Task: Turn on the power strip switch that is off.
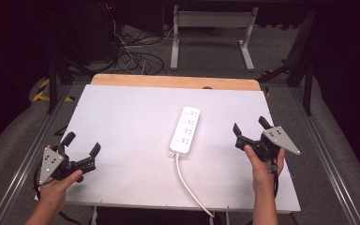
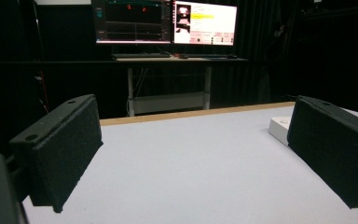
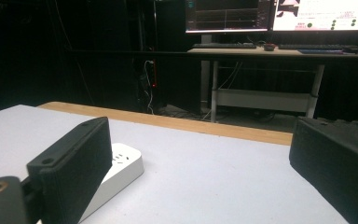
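Near the middle of the white table top point(image 1: 122, 140), slightly toward the person's right, lies a white power strip point(image 1: 185, 130); no brand name or legible marking can be made out on its casing, and the writing on the bright monitor point(image 2: 205, 23) behind the table is too small to read. Long axis of the power strip: from the near edge toward the far edge of the table, leaning a little to the right at its far end; socket face upward, with four groups of dark openings along its length. Its white cable point(image 1: 187, 180) leaves the near end and curves to the near edge of the table. Left gripper point(image 1: 80, 147), held in the left hand point(image 1: 56, 187) at the near left of the table: jaws spread wide with nothing between them, aimed across the table, well apart from the power strip, a corner of which appears beside the right-hand jaw in the left gripper view point(image 2: 279, 128). Right gripper point(image 1: 249, 126), held in the right hand point(image 1: 262, 166) at the right of the table: jaws likewise parted and unloaded, near the power strip but not touching it. Right gripper view: the far end of the strip point(image 3: 123, 165) projects from behind the left-hand jaw, flat on the table
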A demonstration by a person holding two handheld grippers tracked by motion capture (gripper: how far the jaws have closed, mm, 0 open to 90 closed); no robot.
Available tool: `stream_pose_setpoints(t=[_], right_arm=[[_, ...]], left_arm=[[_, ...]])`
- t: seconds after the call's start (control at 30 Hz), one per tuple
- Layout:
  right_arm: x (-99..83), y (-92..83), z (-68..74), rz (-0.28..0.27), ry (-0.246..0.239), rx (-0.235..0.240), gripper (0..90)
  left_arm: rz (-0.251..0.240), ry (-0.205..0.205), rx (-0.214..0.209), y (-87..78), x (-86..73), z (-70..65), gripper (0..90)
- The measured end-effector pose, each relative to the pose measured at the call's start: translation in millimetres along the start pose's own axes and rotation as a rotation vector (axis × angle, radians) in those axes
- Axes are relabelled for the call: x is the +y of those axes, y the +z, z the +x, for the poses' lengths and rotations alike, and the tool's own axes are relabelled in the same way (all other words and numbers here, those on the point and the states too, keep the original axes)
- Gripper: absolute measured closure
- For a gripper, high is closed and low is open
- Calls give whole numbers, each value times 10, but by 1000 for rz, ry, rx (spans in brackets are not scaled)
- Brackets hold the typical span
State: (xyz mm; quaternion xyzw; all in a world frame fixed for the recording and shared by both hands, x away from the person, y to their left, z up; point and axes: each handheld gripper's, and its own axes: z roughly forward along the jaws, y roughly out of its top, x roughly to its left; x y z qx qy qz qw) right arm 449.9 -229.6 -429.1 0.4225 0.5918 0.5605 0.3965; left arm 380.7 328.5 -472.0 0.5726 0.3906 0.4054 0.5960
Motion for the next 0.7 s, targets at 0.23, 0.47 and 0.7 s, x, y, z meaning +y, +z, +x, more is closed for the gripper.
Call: stream_pose_setpoints(t=[0.23,0.47,0.7], right_arm=[[2,-9,-12,-2,7,-3,64],[-3,-2,-9,6,6,-7,71],[-6,-2,-18,6,5,-10,80]], left_arm=[[2,2,-2,-1,-1,0,34],[4,3,-6,-1,-1,-7,35],[4,3,-8,3,-2,-4,35]])
